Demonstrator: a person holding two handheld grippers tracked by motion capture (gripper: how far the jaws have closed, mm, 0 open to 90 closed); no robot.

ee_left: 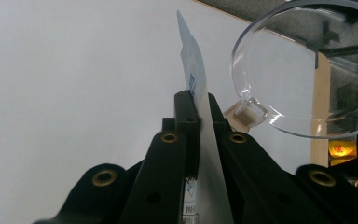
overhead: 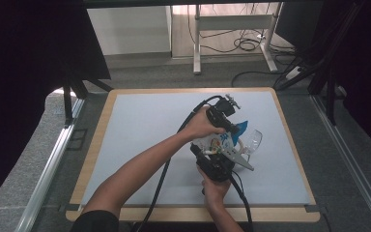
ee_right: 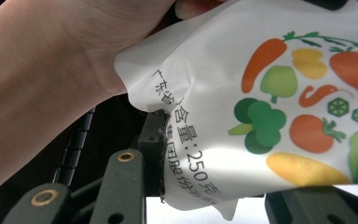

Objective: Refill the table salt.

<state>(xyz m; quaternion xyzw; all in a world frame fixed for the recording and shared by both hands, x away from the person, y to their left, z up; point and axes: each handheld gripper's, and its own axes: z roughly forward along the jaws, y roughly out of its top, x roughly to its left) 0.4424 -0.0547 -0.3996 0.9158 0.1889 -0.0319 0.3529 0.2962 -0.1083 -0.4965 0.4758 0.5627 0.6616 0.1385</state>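
A white pouch [overhead: 219,143] printed with vegetables, blue at its top, is held above the table's right middle between both grippers. My left gripper [overhead: 234,131] comes in from the far side. In the left gripper view its jaws [ee_left: 198,100] are shut on the pouch's thin edge [ee_left: 193,70]. My right gripper [overhead: 216,157] holds the pouch from the near side. In the right gripper view the pouch [ee_right: 270,116] bulges between the jaws [ee_right: 223,179], and the left pad [ee_right: 153,140] presses on it. A clear glass [overhead: 254,140] [ee_left: 303,70] sits just right of the pouch.
The pale grey mat [overhead: 140,135] lies on a wooden board [overhead: 96,145]. Metal rails [overhead: 53,164] run along both sides. Desk legs and cables [overhead: 244,43] stand on the floor beyond the far edge. The person's left hand [ee_right: 51,70] is close behind the pouch.
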